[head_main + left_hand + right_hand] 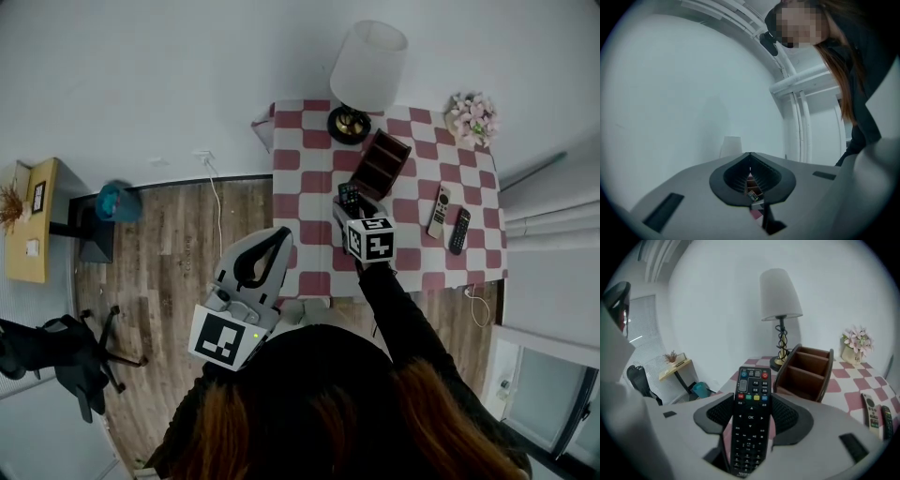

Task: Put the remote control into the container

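Right gripper [751,416]: the jaws are closed on the two long sides of the remote [753,380], at its lower half.
Remote: black, button face up, the top end sticks out past the jaws. In the head view it [348,196] is over the table [309,187], in the right gripper [346,210].
Container [806,371]: brown, open on top, with dividers inside. It stands on the table at 1 o'clock from the remote, near it (I cannot tell if they touch). In the head view it [380,164] is empty as far as I can see.
Left gripper [750,164]: the jaws are together, with nothing between them. In the head view it [278,239] is at 8 o'clock from the right gripper, off the table, over the floor [178,262].
Lamp [367,66]: at 11 o'clock from the container, white shade.
Spare remotes: one light [438,211] and one black [459,231], side by side at 3 o'clock from the right gripper.
Flowers [472,114]: pink, at 2 o'clock from the container, near the table corner.
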`<move>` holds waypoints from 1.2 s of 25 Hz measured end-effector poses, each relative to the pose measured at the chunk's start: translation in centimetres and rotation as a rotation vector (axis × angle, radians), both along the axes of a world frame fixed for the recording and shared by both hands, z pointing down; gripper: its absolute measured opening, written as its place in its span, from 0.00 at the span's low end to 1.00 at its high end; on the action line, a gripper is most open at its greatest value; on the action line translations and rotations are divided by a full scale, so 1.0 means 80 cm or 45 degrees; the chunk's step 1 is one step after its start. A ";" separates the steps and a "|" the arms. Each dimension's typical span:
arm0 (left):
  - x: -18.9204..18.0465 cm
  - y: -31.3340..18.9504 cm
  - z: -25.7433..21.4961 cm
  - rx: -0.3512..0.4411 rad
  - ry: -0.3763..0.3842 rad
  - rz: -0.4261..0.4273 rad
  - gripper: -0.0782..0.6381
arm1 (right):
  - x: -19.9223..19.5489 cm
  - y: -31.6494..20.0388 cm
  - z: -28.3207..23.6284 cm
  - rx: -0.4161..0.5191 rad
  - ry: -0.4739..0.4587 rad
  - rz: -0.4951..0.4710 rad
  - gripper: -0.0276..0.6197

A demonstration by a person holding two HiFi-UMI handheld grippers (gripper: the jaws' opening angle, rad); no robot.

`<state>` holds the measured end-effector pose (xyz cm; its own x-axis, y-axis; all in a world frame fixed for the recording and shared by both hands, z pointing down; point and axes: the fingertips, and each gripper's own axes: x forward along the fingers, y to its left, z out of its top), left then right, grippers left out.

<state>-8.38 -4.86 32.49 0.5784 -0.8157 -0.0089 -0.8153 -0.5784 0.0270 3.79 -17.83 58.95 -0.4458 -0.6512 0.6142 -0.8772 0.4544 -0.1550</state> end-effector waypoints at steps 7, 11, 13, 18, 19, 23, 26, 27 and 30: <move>0.011 0.002 -0.006 0.018 -0.002 0.044 0.12 | 0.024 -0.014 -0.073 0.135 -0.073 0.056 0.43; 0.017 0.000 -0.010 0.032 0.004 0.061 0.12 | 0.043 -0.031 -0.118 0.232 -0.151 0.108 0.43; 0.019 -0.001 -0.015 0.039 0.011 0.072 0.12 | 0.053 -0.041 -0.138 0.285 -0.183 0.136 0.43; 0.022 -0.005 -0.022 0.039 0.024 0.079 0.12 | 0.076 -0.066 -0.188 0.428 -0.259 0.211 0.43; 0.022 -0.004 -0.020 0.035 0.020 0.083 0.12 | 0.081 -0.072 -0.197 0.456 -0.267 0.227 0.43; 0.022 -0.003 -0.014 0.016 0.015 0.098 0.12 | 0.094 -0.098 -0.220 0.524 -0.250 0.258 0.43; 0.023 -0.005 -0.015 0.033 0.024 0.102 0.12 | 0.102 -0.114 -0.234 0.563 -0.262 0.287 0.43; 0.025 -0.006 -0.015 0.036 0.027 0.109 0.12 | 0.105 -0.119 -0.236 0.568 -0.263 0.297 0.43; 0.036 -0.009 -0.008 0.006 0.006 0.133 0.12 | 0.113 -0.134 -0.237 0.577 -0.255 0.320 0.43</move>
<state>-5.53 -5.61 31.89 0.6603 -0.7508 -0.0155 -0.7503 -0.6605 0.0283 12.80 -28.56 39.99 -0.3217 -0.9320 0.1671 -0.9408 0.2947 -0.1675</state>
